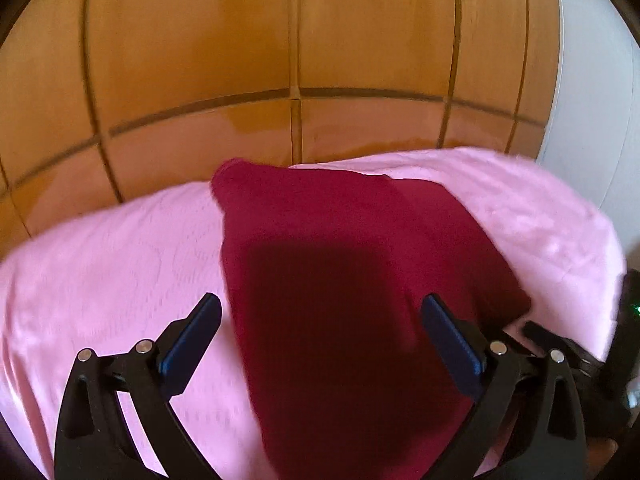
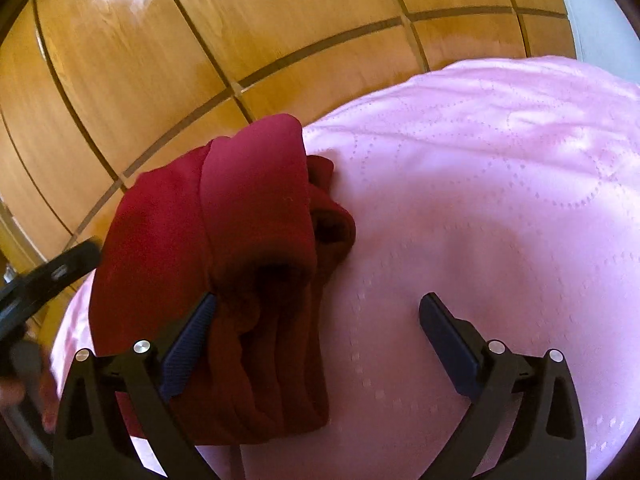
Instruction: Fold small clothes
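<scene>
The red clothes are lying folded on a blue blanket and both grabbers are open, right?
Not quite. The blanket is pink, not blue, as the right wrist view shows. The rest holds: the red clothes lie folded on it, and the left hand-held gripper and right hand-held gripper are open.

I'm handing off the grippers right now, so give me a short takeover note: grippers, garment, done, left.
Left gripper: open, empty, over the dark red garment.
Right gripper: open, nothing pinched; its left pad is at the garment's edge.
The garment lies folded over in layers on the pink bedspread, near the edge by the wooden wardrobe.
Done: several folds.
Left: probably check and tidy the bunched layers.
</scene>
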Available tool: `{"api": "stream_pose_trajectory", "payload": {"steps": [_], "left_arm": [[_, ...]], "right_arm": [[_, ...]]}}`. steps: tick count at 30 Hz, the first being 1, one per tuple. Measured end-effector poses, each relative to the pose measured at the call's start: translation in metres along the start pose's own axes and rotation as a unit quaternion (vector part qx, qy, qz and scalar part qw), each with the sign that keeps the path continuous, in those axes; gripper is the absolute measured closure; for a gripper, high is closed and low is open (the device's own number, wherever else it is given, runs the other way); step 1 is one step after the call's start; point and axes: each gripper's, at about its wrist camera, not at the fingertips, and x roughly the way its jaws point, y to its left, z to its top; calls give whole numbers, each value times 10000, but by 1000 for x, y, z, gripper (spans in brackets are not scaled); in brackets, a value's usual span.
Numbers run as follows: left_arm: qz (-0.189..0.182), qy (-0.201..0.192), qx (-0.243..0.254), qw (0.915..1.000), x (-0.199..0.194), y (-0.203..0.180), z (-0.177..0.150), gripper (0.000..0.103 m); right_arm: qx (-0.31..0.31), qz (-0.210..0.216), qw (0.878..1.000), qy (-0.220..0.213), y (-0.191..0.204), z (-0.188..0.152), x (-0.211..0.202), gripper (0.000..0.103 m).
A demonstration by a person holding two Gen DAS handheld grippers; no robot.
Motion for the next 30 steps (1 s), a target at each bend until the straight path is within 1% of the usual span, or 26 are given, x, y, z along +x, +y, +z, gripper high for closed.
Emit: {"api": "stream_pose_trajectory", "payload": {"steps": [1, 3, 4, 6, 7, 8, 11, 16, 20, 24, 27, 30], "left_arm": [[111, 100, 61, 9999, 15, 0, 6, 4], [292, 367, 189, 9987, 44, 0, 8, 4], [360, 435, 262, 9981, 53, -2, 6, 2], [348, 626, 271, 9971, 73, 5, 0, 2], [253, 620, 117, 9977, 77, 11, -2, 2], [202, 608, 39, 9979, 77, 14, -2, 2], [236, 564, 108, 9981, 75, 12, -2, 2], [258, 457, 69, 9986, 72, 14, -5, 2], [291, 424, -24, 9987, 64, 17, -17, 2], [152, 508, -381, 9979, 58, 25, -24, 2], [-37, 626, -767, 9951, 56, 33, -31, 2], [-117, 634, -988, 9930, 52, 37, -38, 2]], "right_arm": [[-6, 8, 10000, -12, -4, -5, -4, 4], [-24, 8, 10000, -28, -7, -8, -5, 4], [-44, -10, 10000, -7, -7, -10, -5, 4], [-152, -61, 9999, 50, -4, -9, -2, 4], [-209, -76, 9997, 71, -2, -10, -2, 4], [-248, -80, 9996, 76, -2, -10, -1, 3], [-230, -42, 9997, 63, -3, -11, -1, 3], [-223, -22, 9997, 49, -4, -11, -3, 3], [-206, 3, 9998, 29, -6, -10, -4, 3], [-193, 44, 9998, 11, -7, -11, -5, 3], [-182, 82, 9998, -2, -7, -11, -6, 3], [-173, 109, 9998, -12, -8, -11, -6, 3]]}}
